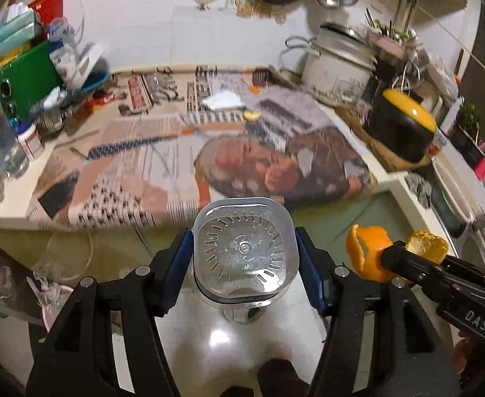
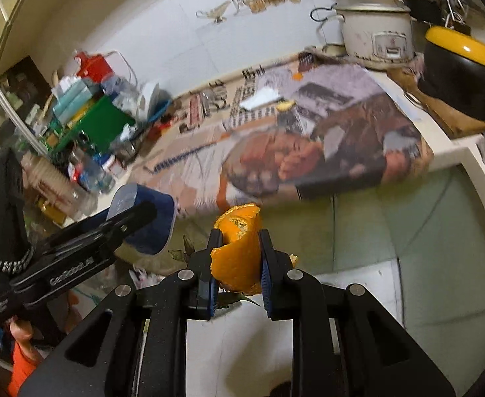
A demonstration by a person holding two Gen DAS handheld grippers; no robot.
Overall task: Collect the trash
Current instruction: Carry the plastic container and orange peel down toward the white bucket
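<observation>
Between my left gripper (image 1: 244, 258) pads: clear square plastic bottle (image 1: 244, 248), base facing lens, long axis running back along fingers toward me; pads clamped on its two flat sides. Newspaper-covered white counter (image 1: 7, 213) lies far, beyond bottle. Right of bottle, near: right gripper (image 1: 399, 258) pinching curled orange peel (image 1: 369, 254).

Right wrist view: right gripper (image 2: 239, 264) pads tight on orange peel (image 2: 239, 248), curl standing upright, open edge pointing far. Left gripper (image 2: 143, 218) with bottle (image 2: 143, 221) just left, level with mine. No bin seen; I judge both loads clear of counter, over floor.
</observation>
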